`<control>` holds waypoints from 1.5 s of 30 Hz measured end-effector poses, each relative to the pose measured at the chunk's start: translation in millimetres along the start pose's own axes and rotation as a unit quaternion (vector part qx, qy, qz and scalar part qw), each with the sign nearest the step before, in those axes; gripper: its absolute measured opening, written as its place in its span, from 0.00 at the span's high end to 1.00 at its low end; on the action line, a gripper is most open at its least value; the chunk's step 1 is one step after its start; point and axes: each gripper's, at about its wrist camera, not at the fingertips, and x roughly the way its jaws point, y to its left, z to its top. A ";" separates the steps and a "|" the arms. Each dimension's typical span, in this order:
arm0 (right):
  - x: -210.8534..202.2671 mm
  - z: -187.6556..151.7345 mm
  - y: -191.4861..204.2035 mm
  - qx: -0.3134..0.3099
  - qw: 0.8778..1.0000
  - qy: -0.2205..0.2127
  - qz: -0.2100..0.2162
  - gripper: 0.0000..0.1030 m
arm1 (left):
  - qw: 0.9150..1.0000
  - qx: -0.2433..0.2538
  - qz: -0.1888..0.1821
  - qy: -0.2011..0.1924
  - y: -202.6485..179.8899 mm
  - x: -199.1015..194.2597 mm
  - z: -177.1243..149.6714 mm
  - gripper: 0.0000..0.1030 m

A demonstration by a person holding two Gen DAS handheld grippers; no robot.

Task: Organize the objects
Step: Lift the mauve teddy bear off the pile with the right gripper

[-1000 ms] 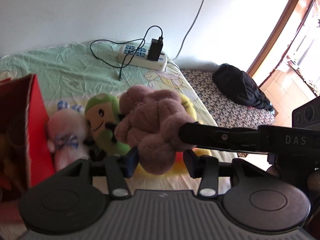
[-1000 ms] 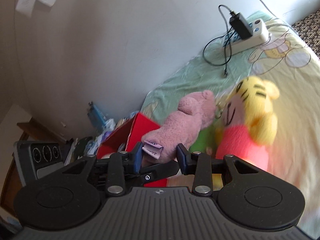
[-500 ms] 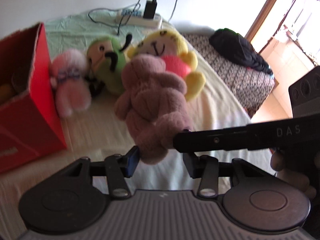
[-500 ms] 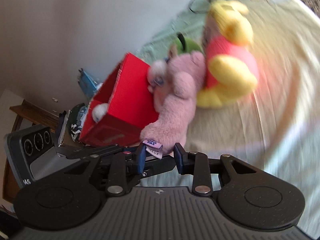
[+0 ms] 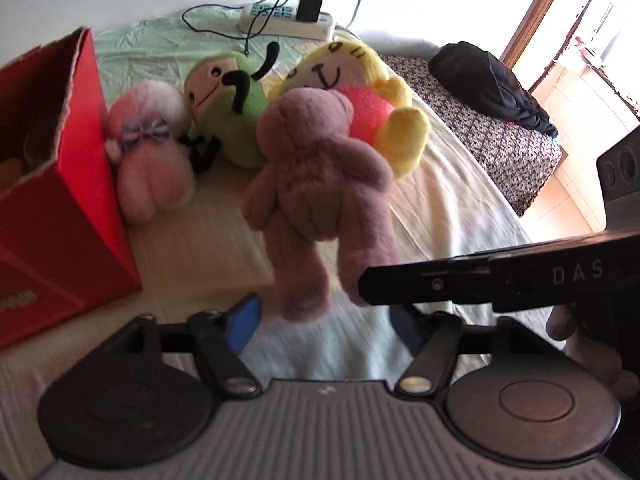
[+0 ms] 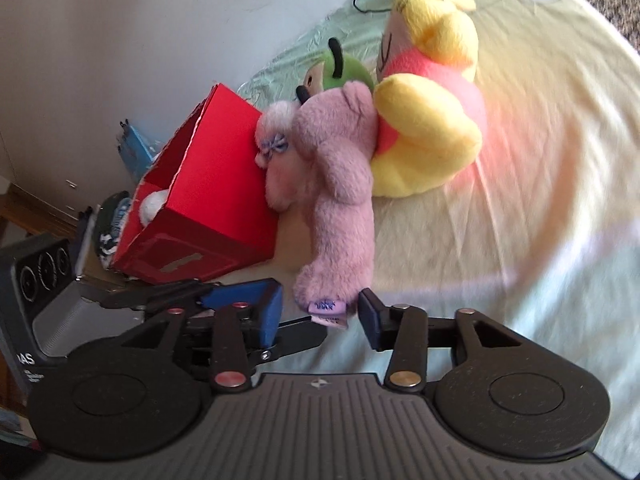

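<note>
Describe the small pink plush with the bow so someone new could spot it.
Find the open red cardboard box on the bed. Leaning against its side is the small pale pink fluffy plush, left of the green plush with black antennae. Only it wears a purple striped bow, and it is the palest toy.

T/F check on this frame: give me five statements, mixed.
1. The red box stands open-topped on the bed. True.
2. The left gripper has its jaws shut on the mauve bear. False: the jaws are open, with the bear's legs just ahead of them.
3. The green plush lies inside the red box. False: it lies on the bed between the pink plush and the yellow plush.
4. A black charger is plugged into the power strip. True.
5. The bear's tagged foot sits between the right gripper jaws. True.
</note>
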 end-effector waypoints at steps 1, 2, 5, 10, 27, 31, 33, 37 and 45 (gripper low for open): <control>1.0 1.6 -1.7 0.003 1.000 -0.002 0.001 0.46 | 1.000 -0.001 -0.003 -0.003 1.8 0.6 2.2 0.20; 1.9 3.1 -4.8 0.008 1.000 -0.003 0.002 0.45 | 1.000 -0.005 -0.006 -0.004 4.3 2.1 4.5 0.16; 6.0 10.9 -12.5 0.028 1.000 -0.010 0.004 0.42 | 1.000 -0.021 -0.015 -0.003 11.4 9.2 13.4 0.12; 10.4 24.6 -21.3 0.042 0.999 -0.029 -0.004 0.41 | 0.999 -0.034 -0.015 -0.010 15.2 19.8 30.5 0.12; 16.5 28.1 -19.1 0.038 0.999 -0.033 0.018 0.66 | 0.999 0.006 -0.032 -0.016 -8.4 19.9 38.2 0.32; 10.3 24.5 -12.2 0.027 0.998 -0.043 0.021 0.69 | 0.999 0.007 -0.039 -0.029 -15.6 6.6 33.5 0.36; 5.0 22.7 -9.2 0.023 0.998 -0.051 0.026 0.70 | 0.998 0.012 -0.040 -0.040 -19.0 -2.0 31.2 0.37; -3.3 19.5 0.4 0.020 0.996 -0.072 0.041 0.74 | 0.997 0.019 -0.050 -0.062 -23.8 -19.3 27.9 0.38; -7.2 3.1 27.5 -0.001 0.994 -0.111 0.021 0.93 | 0.993 0.074 -0.065 -0.069 -24.9 -41.5 12.1 0.38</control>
